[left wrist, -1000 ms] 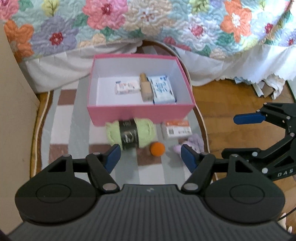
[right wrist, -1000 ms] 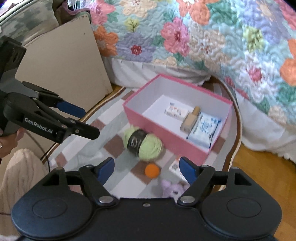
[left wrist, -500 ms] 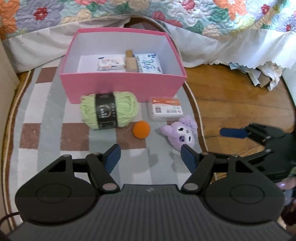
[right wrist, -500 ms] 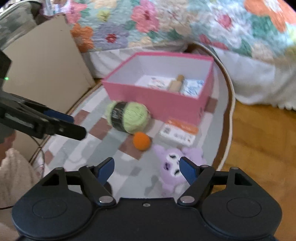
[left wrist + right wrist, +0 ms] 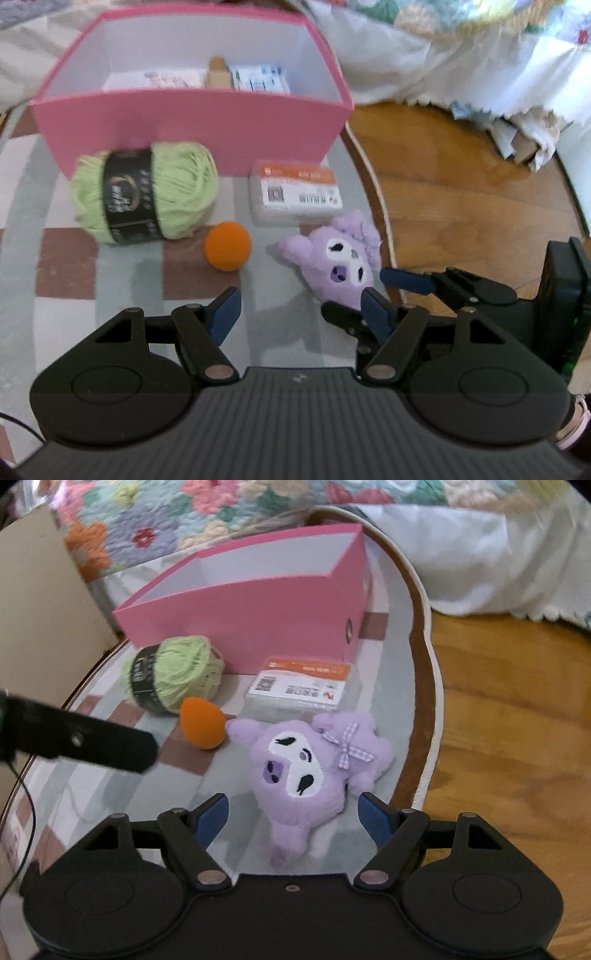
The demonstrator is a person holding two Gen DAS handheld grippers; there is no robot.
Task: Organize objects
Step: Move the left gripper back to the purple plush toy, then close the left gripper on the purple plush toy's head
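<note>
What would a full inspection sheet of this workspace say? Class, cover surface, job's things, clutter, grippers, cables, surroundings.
Surface: checked grey, white and brown rug on a wooden floor.
Job's things: purple plush toy, orange foam ball, green yarn skein and orange-labelled clear packet lie before the open pink box, which holds small packets.
Clutter: nothing seen.
Grippers: right gripper open, straddling the plush; left gripper open, empty.
Cables: thin black cable at left.
Surroundings: floral quilt, beige board.

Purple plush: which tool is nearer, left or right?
Right. The right tool is open with the purple plush just ahead of and between its fingers. The left tool, also open, sits to the plush's left, pointed nearer the orange ball.
</note>
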